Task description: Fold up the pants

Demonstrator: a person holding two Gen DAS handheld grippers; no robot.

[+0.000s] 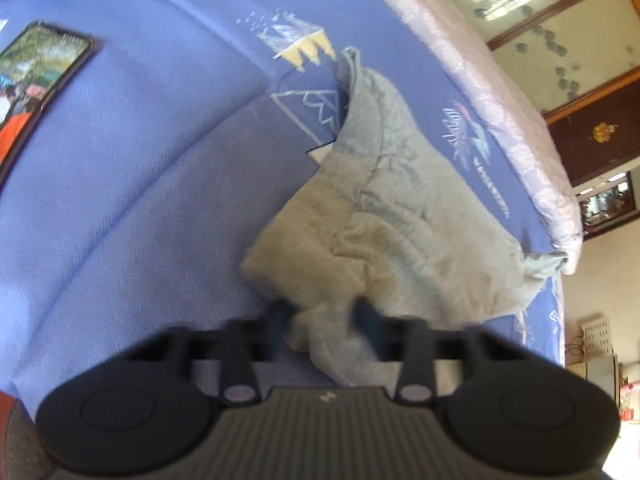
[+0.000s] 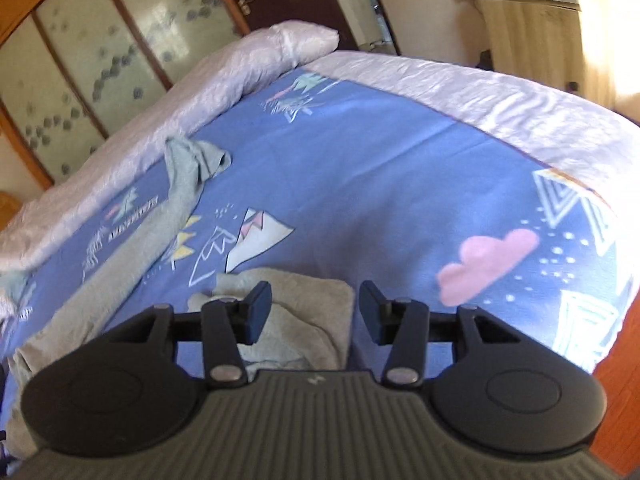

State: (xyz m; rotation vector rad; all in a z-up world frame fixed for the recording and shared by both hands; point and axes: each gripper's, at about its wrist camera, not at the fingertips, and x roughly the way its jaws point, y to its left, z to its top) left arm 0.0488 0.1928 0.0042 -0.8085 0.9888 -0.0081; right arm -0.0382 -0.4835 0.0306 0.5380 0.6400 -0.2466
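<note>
Grey pants lie crumpled on the blue bedsheet near its pale border; left gripper is clenched on a bunched fold of them. Right gripper stands released above the cloth; nothing gripped.

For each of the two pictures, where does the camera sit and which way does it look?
Left wrist: sits on the left tongs, looks down at the grey pants pinched between them on the blue bedspread; a phone lies left.
Right wrist: sits on the right tongs, open above the pants, facing the bed's far corner.
Shared: pants, bedspread, wardrobe doors.
</note>
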